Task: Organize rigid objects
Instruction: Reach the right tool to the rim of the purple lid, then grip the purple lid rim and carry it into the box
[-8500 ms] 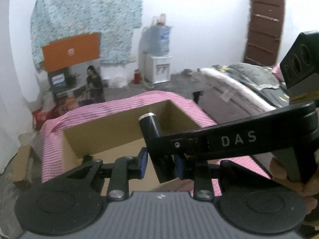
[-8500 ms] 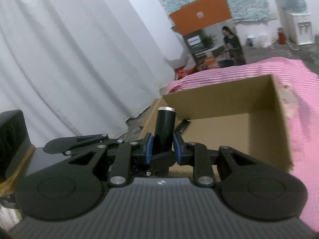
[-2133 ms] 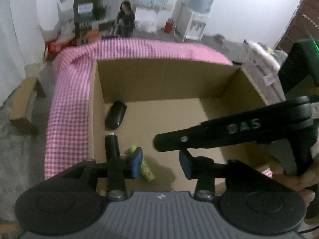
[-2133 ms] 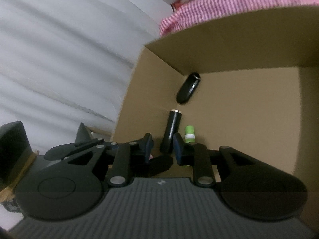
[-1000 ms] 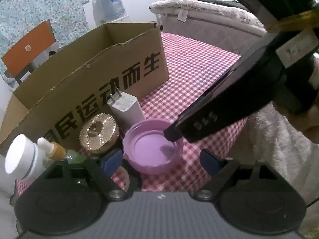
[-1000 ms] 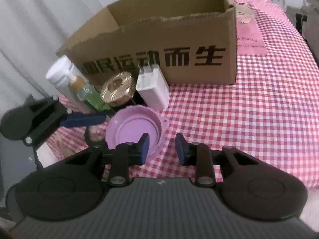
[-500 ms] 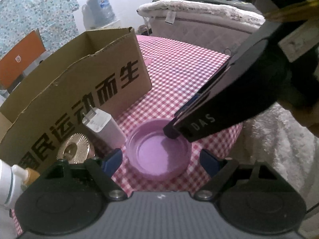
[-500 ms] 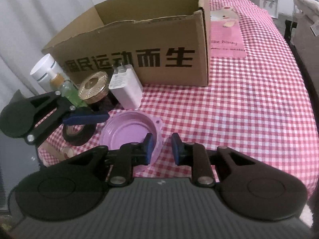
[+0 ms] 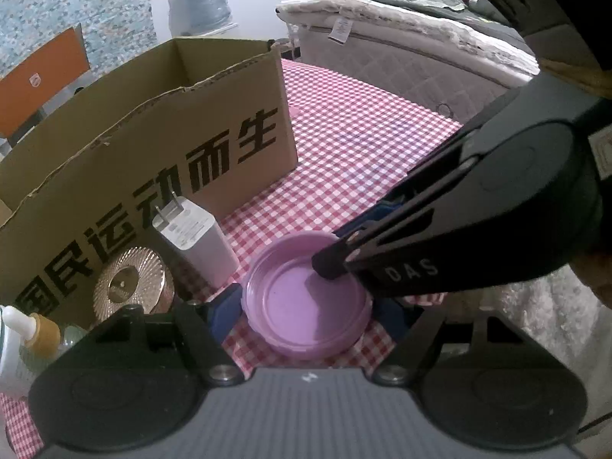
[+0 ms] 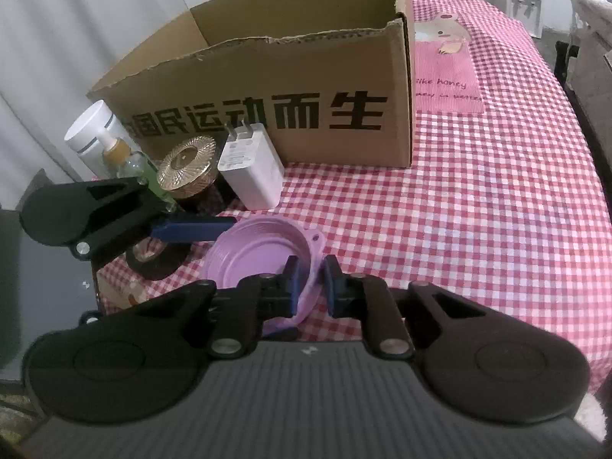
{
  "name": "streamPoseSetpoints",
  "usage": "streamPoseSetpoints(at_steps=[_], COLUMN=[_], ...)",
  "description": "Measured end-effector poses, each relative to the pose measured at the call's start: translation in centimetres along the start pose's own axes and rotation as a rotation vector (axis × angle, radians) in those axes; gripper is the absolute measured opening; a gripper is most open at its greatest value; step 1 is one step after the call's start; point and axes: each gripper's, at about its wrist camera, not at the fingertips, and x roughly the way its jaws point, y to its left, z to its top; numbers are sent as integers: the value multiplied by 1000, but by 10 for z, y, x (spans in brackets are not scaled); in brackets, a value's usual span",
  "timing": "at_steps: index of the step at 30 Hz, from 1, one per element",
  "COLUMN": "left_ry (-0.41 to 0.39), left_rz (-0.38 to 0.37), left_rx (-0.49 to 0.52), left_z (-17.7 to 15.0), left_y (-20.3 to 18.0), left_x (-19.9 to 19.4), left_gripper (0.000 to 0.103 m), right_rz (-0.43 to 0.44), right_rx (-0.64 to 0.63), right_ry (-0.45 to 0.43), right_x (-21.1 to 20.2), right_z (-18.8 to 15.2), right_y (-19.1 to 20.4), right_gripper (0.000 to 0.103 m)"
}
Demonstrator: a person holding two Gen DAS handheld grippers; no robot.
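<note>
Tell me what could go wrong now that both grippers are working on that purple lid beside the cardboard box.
1. The right gripper pinches only the thin rim of the purple lid, so the lid may pivot or slip when lifted.
2. The left gripper has its jaws closing around the same lid; the two tools could collide or squeeze it out.
3. The white charger and the gold-capped jar stand close behind; a sliding lid might topple them.

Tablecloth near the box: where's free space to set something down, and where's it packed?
Free: the checked tablecloth right of the cardboard box and right of the purple lid, out to the table edge. Crowded: in front of the box's left half, with charger, gold-lidded jar, bottles, and both tools at the lid.
</note>
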Motion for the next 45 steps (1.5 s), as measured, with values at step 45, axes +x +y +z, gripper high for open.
streamPoseSetpoints(at_steps=[45], left_ry=[-47], left_rz=[62], left_rx=[-243], left_z=[86], left_y=[202], left_x=[-76], left_gripper=[75], right_rz=[120], right_rx=[-290], right_ry=[-41], right_x=[-10], right_z=[220], right_y=[109], right_gripper=[18])
